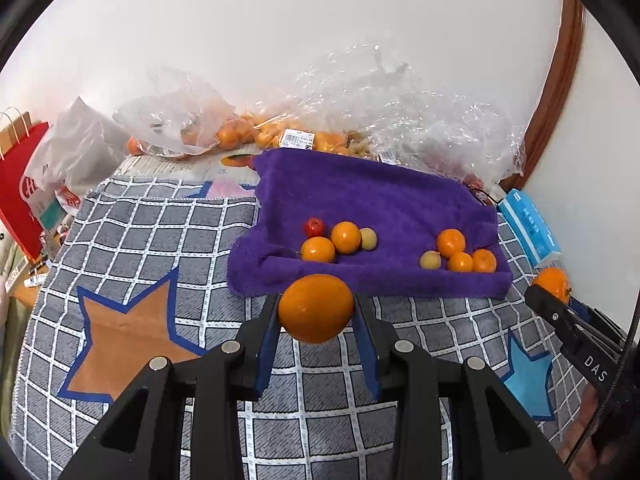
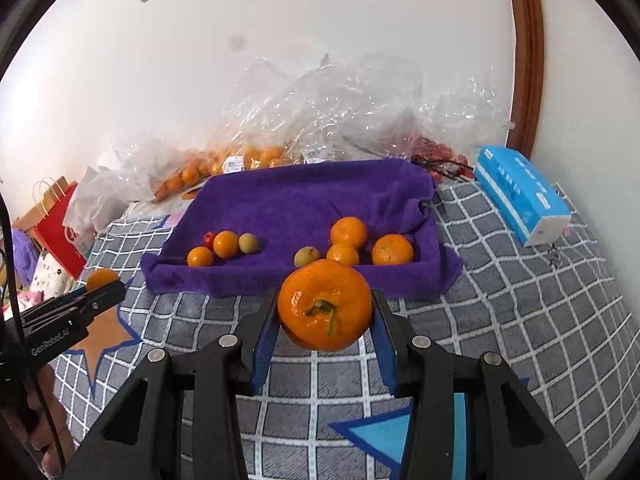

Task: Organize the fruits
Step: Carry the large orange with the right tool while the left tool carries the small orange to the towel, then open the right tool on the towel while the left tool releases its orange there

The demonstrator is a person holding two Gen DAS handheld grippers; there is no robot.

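My left gripper [image 1: 316, 300] is shut on a smooth orange [image 1: 316, 312], held above the checked cloth just in front of the purple towel [image 1: 380, 196]. My right gripper [image 2: 325, 296] is shut on a mandarin [image 2: 325, 308] with a green stem facing the camera, also just in front of the towel [image 2: 300, 200]. On the towel lie two groups of fruit. The left group [image 1: 345, 237] has two oranges, a small red fruit and a yellowish one. The right group [image 1: 451, 243] has three oranges and a yellowish fruit. Each gripper shows at the edge of the other's view.
Crumpled clear plastic bags [image 1: 240, 132] with more oranges lie along the wall behind the towel. A blue tissue box [image 2: 520, 196] sits at the right, a red paper bag [image 1: 20, 192] at the far left. A grey checked cloth [image 1: 160, 240] with star patches covers the surface.
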